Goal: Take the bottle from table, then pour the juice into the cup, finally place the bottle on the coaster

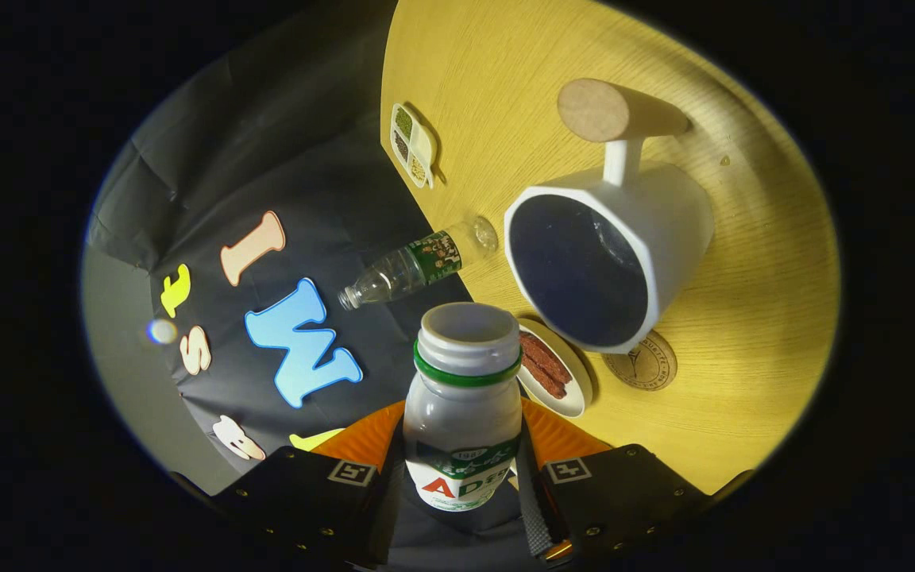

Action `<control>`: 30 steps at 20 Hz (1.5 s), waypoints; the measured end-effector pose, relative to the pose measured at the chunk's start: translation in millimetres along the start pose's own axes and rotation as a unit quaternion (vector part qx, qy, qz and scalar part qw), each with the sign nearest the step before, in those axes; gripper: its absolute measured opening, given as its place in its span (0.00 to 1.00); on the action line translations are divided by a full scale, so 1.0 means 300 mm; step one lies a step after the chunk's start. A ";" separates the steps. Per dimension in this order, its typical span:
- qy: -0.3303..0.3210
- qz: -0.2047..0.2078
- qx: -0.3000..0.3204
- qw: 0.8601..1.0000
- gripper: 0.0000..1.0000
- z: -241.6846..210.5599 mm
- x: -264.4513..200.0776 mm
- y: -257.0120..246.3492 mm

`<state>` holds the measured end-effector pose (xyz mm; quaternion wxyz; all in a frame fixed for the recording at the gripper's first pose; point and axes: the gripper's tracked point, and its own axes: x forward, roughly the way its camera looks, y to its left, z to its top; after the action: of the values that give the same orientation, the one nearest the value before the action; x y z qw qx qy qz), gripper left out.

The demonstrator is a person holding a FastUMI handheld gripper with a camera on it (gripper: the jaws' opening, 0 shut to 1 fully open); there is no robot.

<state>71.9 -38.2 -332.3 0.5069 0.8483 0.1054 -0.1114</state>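
Wood-grain table [505, 71], pale yellow, runs from the middle out to the right; its left edge cuts a line past the tipped scene, black cloth wall beyond it. Gripper [461, 469] pinches the juice bottle [461, 413], a finger pressed on each side of its body; cap off, open mouth with green neck ring pointing ahead. White cup [608, 254] with wooden handle sits just beyond the mouth to the right, dark inside, rim close to the bottle but apart. Round coaster [648, 364] lies just beside the cup's near rim, partly covered by it. Small oval dish [577, 389] of reddish strips sits between bottle and coaster. Clear plastic bottle [418, 266] stands at the table's left edge. Little three-part condiment tray [412, 145] farther along that edge. Bare tabletop right of the cup.
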 end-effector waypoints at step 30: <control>-0.006 -0.016 -0.216 0.976 0.63 -0.033 -0.028 -0.082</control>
<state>57.5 -18.7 -345.7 0.6773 0.7161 0.1370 -0.0991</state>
